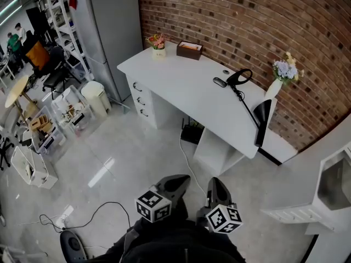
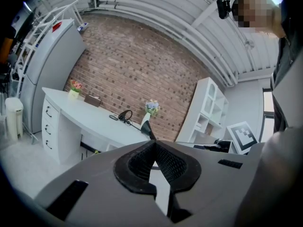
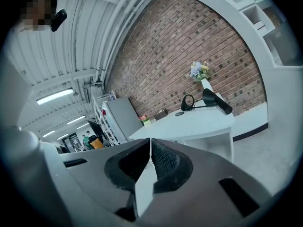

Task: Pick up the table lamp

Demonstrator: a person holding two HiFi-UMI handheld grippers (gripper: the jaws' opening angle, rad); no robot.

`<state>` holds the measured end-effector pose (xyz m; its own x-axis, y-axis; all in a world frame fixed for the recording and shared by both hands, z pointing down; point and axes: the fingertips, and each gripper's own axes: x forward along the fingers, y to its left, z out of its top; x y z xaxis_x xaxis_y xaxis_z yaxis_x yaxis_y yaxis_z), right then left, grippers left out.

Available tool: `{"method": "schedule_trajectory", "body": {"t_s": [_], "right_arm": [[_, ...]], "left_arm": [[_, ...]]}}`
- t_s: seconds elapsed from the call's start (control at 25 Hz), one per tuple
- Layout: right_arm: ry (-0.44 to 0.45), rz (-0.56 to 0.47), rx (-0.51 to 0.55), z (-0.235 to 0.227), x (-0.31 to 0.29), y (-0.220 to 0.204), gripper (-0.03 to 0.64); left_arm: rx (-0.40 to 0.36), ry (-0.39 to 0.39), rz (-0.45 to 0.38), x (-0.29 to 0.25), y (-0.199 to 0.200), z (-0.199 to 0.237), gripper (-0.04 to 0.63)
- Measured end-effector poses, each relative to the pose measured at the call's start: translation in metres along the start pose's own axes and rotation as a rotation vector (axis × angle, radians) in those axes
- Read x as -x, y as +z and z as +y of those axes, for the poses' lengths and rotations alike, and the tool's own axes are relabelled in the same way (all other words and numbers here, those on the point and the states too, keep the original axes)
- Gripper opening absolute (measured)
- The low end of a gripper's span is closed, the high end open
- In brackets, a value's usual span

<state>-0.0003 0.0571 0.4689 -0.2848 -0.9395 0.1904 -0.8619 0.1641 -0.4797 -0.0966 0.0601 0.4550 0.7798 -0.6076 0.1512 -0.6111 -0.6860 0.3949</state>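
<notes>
Bare glossy grey floor (image 1: 131,158) lies open right up to the long white counter (image 1: 181,86). The counter's middle is free (a black gooseneck table lamp (image 1: 263,119) and a white flower vase (image 1: 272,87) crowd its right end). White shelving (image 1: 296,212) hems the right side.

An open-plan office or studio workspace; a bare brick wall (image 1: 247,15) backs a long white worktop (image 1: 181,78) with drawers (image 1: 140,100), bearing a table lamp (image 1: 262,119) and a vase of flowers (image 1: 285,73); office chairs (image 1: 55,73) and metal shelving racks (image 1: 57,15) crowd the far side; cables (image 1: 93,215) trail over the polished grey floor (image 1: 126,158); strip lights (image 3: 54,96) hang from a ribbed ceiling.
</notes>
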Motion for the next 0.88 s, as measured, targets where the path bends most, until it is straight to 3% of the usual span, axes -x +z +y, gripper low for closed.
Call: {"method": "schedule_trajectory", "body": {"t_s": [0.48, 0.88], "right_arm": [[-0.054, -0.018, -0.042, -0.027, 0.001, 0.005, 0.014], [-0.106, -0.05, -0.001, -0.04, -0.041, 0.022, 0.014]], "left_arm": [[0.004, -0.018, 0.03, -0.019, -0.004, -0.004, 0.006], [0.019, -0.057, 0.047, -0.06, 0.011, 0.036, 0.006]]}}
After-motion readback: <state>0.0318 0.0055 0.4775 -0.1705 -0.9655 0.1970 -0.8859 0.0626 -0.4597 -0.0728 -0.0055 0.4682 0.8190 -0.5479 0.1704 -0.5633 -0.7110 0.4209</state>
